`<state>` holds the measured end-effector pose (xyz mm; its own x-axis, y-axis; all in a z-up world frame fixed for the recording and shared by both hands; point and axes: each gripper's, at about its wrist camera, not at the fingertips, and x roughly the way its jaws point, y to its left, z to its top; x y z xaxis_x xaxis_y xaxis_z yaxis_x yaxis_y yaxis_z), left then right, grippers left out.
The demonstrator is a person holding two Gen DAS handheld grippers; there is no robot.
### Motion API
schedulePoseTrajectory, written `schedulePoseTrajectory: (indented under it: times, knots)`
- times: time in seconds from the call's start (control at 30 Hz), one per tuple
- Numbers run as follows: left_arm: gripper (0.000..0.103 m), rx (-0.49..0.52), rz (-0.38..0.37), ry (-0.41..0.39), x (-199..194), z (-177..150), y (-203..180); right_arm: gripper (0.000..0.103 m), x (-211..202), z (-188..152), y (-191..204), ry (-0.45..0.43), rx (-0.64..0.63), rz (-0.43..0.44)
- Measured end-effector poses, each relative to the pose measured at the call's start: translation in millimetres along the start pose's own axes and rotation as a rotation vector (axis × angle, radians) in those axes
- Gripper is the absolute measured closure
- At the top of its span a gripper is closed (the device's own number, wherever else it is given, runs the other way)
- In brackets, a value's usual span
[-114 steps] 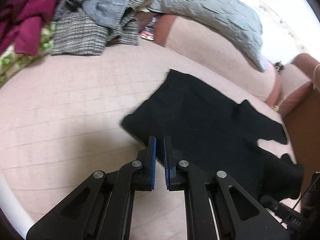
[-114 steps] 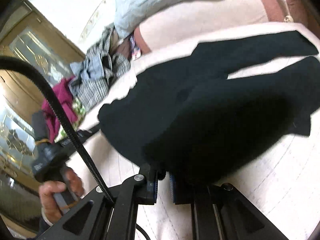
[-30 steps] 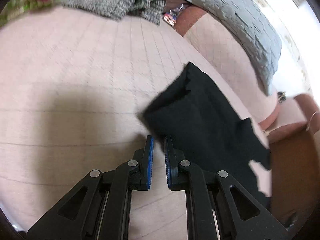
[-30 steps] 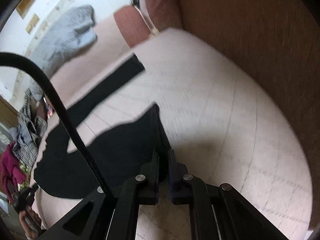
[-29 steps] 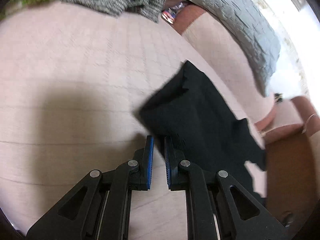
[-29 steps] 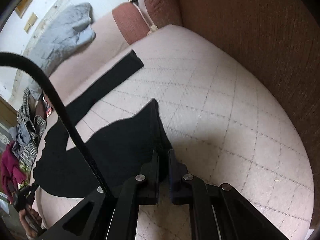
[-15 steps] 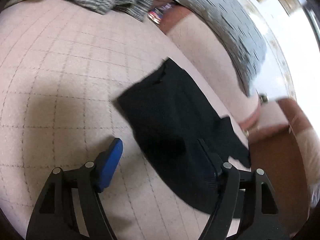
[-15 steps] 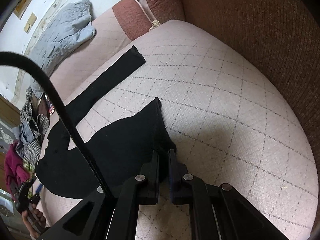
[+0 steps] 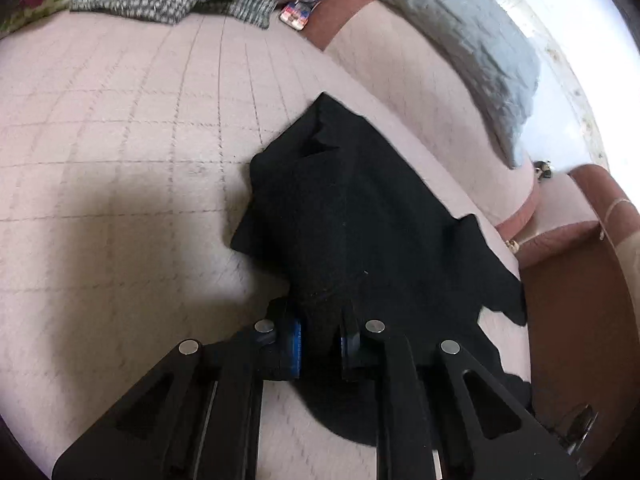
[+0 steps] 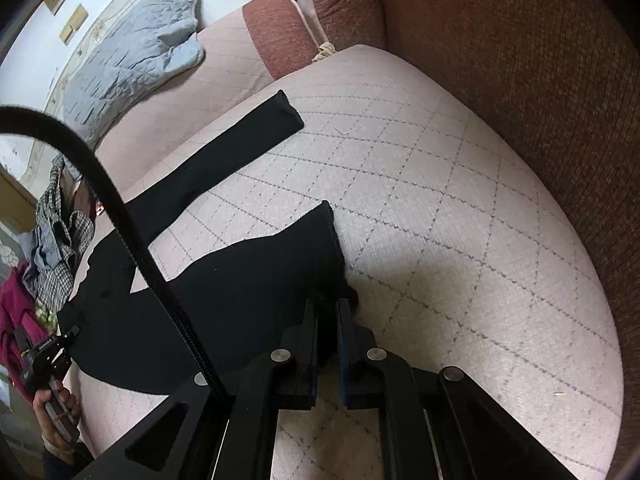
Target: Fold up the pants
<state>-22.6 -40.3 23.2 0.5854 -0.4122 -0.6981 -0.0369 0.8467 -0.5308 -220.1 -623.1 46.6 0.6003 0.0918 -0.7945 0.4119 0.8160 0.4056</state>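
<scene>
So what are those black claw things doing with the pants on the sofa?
A person is folding black pants spread on a pink sofa cover. The right gripper is pinching the end of one leg. The left gripper is at the waist end, its jaws closing with the cloth bunched between them. The other leg lies stretched out flat, so nothing is folded yet.

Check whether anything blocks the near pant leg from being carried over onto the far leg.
Nothing visible does. Between the near leg, pinched in the right gripper, and the far leg lies only bare pink quilted cover. The left gripper is closing on the waist end.
</scene>
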Motion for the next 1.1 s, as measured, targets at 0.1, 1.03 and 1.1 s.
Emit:
schedulePoseTrajectory:
  times: [0.1, 1.03, 1.1]
  knots:
    - [0.092, 0.029, -0.021, -0.037, -32.0, -12.2, -4.6, 0.096, -15.8, -0.4, 1.0, -0.016, -0.005, 0.036]
    - [0.030, 0.286, 0.077, -0.040, -82.7, 17.3, -28.4, 0.039, 0.7, 49.5, 109.1, -0.110, -0.457, 0.064]
    - [0.029, 0.358, 0.016, -0.014, -62.7, 28.8, -46.6, 0.039, 19.1, 63.3, 141.7, -0.103, -0.575, 0.109]
